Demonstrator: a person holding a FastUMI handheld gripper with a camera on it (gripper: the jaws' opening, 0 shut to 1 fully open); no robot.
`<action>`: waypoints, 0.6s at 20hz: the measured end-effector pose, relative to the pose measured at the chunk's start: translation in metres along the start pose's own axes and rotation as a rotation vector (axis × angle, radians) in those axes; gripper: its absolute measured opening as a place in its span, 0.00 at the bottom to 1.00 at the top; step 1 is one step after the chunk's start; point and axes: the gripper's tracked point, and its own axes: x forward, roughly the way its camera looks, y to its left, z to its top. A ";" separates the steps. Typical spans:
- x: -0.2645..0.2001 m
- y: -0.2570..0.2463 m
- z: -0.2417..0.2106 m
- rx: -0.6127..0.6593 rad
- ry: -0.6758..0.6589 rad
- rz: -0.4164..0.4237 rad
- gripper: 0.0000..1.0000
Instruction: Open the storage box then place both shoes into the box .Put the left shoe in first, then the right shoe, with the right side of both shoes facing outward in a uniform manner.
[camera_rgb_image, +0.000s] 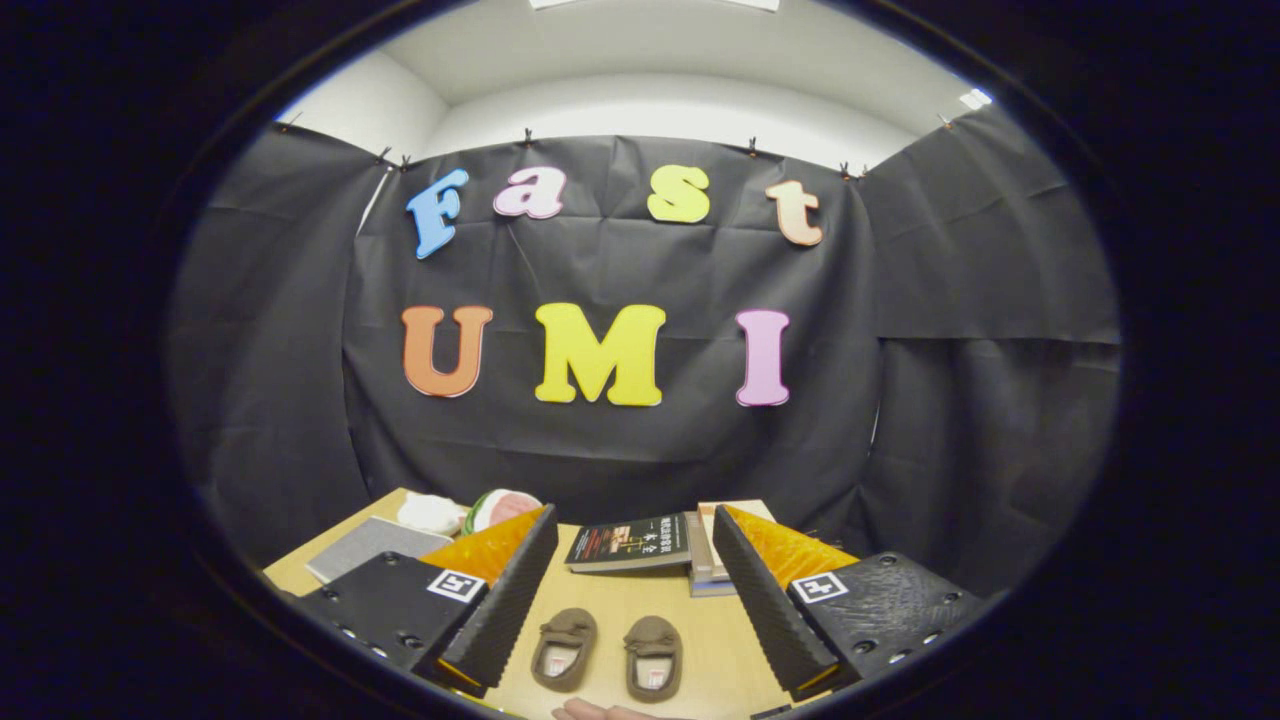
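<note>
Your worktop (620, 610) carries books (640, 545) at its far edge before the black cloth wall. Your hand-held gripper (630, 600) stands wide open, holding nothing. Both shoes (565, 648) lie side by side between its fingers, unmoved by my judgement; opening the box and both placements remain outstanding.

Camera rides the tongs (635, 590) — high, facing the booth wall (620, 450)
</note>
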 end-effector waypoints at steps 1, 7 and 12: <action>0.002 0.003 -0.002 0.008 0.009 0.011 0.95; 0.016 0.023 -0.028 -0.003 0.071 0.070 0.95; 0.037 0.071 -0.086 0.017 0.229 0.181 0.95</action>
